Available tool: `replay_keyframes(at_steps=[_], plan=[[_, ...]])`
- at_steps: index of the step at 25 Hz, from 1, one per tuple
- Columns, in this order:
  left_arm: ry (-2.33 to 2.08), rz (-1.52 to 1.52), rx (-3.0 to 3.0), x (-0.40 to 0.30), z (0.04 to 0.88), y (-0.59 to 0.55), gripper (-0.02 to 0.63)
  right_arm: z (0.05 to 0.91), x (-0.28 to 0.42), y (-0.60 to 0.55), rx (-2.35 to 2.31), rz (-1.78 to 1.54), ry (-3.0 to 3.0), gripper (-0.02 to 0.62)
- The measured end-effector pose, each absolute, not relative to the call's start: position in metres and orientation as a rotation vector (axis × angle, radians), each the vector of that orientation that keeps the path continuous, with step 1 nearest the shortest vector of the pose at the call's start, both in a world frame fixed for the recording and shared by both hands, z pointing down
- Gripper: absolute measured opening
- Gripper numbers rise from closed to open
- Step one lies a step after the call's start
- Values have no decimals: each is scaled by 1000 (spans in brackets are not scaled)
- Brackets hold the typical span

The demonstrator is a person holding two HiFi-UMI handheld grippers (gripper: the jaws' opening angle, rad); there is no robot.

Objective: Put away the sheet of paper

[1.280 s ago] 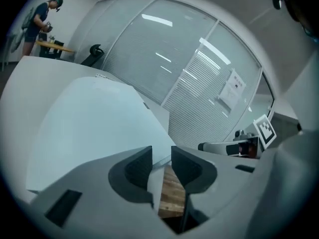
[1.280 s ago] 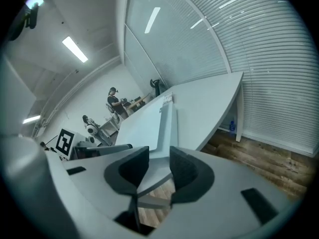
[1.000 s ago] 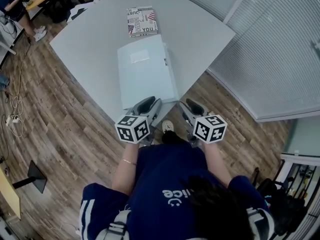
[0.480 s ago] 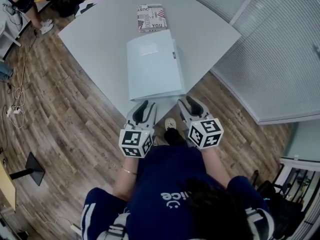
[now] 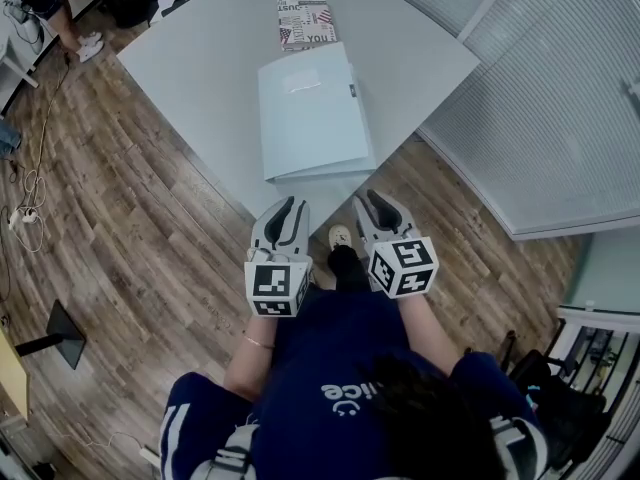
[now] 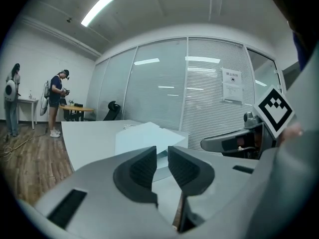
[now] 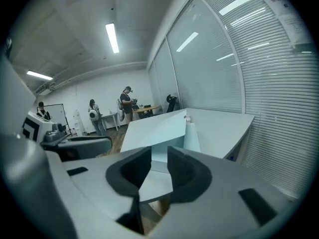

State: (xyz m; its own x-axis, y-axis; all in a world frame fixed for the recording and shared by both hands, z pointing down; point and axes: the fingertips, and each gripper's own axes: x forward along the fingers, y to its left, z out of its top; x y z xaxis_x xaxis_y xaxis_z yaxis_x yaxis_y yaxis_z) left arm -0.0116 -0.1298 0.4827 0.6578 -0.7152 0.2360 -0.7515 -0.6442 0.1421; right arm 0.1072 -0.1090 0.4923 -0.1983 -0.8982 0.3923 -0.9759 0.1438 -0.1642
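Worktop (image 5: 200, 58) ahead holds a folder (image 5: 315, 113); left tongs (image 5: 284, 211) and right tongs (image 5: 374, 206), empty, have just been closing; a nudge may slide it off.

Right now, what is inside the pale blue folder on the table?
The folder lies closed on the table, with a white label on its cover. Its near edge gapes a little, but the cover hides whatever is inside.

Office: blinded glass partitions (image 6: 164, 83), white desk (image 5: 190, 68)
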Motion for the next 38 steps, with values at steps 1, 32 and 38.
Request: replay_keyframes(at_steps=[1, 32, 38], plan=[[-1203, 225, 2648, -14, 481, -131, 59, 491, 107, -110, 1861, 563, -2210, 99], [-1192, 175, 2706, -15, 462, -127, 5, 466, 96, -96, 1944, 401, -2218, 8], [-1166, 168, 2720, -1, 459, -126, 5, 464, 105, -94, 1950, 393, -2214, 8]])
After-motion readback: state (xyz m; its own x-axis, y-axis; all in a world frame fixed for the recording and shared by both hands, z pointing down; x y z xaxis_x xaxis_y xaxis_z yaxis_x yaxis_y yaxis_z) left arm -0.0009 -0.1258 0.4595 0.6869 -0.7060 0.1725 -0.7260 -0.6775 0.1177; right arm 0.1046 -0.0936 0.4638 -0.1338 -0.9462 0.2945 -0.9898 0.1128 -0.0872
